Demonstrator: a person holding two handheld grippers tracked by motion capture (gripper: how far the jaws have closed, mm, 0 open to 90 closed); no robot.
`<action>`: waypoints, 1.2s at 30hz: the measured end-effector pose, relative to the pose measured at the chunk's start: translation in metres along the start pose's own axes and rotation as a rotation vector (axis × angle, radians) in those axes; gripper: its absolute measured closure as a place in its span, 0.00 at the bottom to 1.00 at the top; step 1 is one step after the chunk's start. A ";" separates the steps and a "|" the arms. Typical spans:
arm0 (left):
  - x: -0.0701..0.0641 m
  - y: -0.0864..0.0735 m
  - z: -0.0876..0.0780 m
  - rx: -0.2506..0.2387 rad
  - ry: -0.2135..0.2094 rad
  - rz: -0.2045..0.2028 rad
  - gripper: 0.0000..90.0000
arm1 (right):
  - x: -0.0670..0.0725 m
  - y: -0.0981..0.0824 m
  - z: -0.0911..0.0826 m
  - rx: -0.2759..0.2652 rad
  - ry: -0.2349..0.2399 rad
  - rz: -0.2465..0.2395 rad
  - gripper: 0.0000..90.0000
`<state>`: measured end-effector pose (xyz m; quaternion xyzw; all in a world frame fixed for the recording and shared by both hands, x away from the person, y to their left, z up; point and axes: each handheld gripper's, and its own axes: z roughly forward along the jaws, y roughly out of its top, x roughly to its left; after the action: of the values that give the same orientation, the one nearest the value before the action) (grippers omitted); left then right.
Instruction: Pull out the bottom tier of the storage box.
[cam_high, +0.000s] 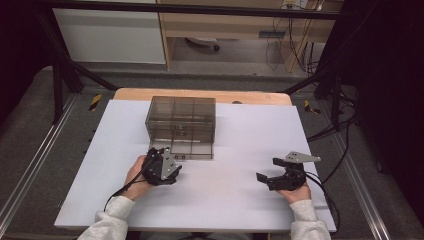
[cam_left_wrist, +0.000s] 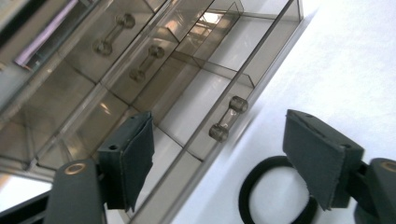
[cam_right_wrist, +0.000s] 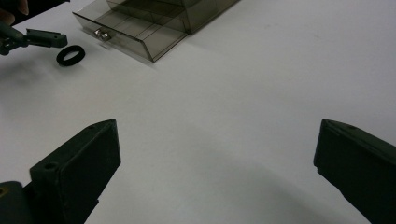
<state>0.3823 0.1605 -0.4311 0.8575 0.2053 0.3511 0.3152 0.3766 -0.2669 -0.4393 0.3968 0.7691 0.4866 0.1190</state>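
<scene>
1. The black band (cam_left_wrist: 273, 196) lay flat on the white table (cam_high: 225, 200), just in front of the pulled-out bottom drawer (cam_left_wrist: 219, 93) of the smoky organizer (cam_high: 181, 120).
2. The left tongs (cam_left_wrist: 224, 163) stood wide and empty; the band sat below them, close under one pad, the drawer's handle (cam_left_wrist: 228, 118) just beyond.
3. The right tongs (cam_right_wrist: 215, 172) gaped wide over bare table, well apart from the band (cam_right_wrist: 70, 55); the left hand (cam_high: 137, 175) was nearer.
</scene>
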 end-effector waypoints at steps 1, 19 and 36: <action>0.001 -0.001 -0.001 0.001 -0.005 -0.018 0.26 | 0.000 0.000 0.000 0.000 0.000 0.000 0.01; 0.011 -0.013 -0.016 0.028 -0.041 -0.215 0.16 | 0.000 0.000 0.000 0.000 0.001 0.000 0.01; 0.014 -0.023 -0.023 0.044 -0.092 -0.299 0.08 | 0.000 0.000 0.000 0.000 0.002 0.000 0.01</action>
<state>0.3718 0.1940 -0.4273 0.8392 0.3235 0.2562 0.3541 0.3765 -0.2666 -0.4394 0.3964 0.7693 0.4868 0.1183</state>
